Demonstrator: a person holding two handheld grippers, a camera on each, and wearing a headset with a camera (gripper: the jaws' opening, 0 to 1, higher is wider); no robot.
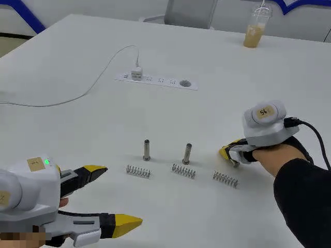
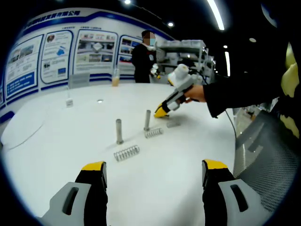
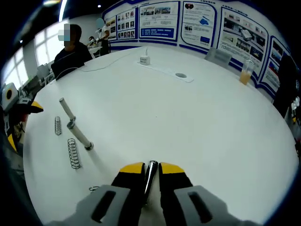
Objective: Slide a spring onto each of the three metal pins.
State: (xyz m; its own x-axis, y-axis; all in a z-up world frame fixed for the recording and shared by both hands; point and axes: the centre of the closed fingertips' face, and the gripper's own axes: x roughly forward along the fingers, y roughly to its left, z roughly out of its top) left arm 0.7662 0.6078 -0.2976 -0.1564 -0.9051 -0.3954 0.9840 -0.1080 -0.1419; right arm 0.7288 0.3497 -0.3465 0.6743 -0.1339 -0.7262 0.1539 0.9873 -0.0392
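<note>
the right gripper (image 1: 230,154) is clamped on the third pin (image 3: 150,170), low at the white table (image 1: 217,67) and just beside the right spring (image 1: 226,179). it probably holds the pin steady so a spring can be slid on. the left pin (image 1: 147,150) and middle pin (image 1: 187,153) stand upright and bare. each has a spring lying just in front of it, the left spring (image 1: 138,171) and the middle spring (image 1: 183,171). this looks like a deliberate layout, one spring per pin. the left gripper (image 1: 123,195) hovers with jaws wide apart, holding nothing, apparently ready to fetch a spring.
</note>
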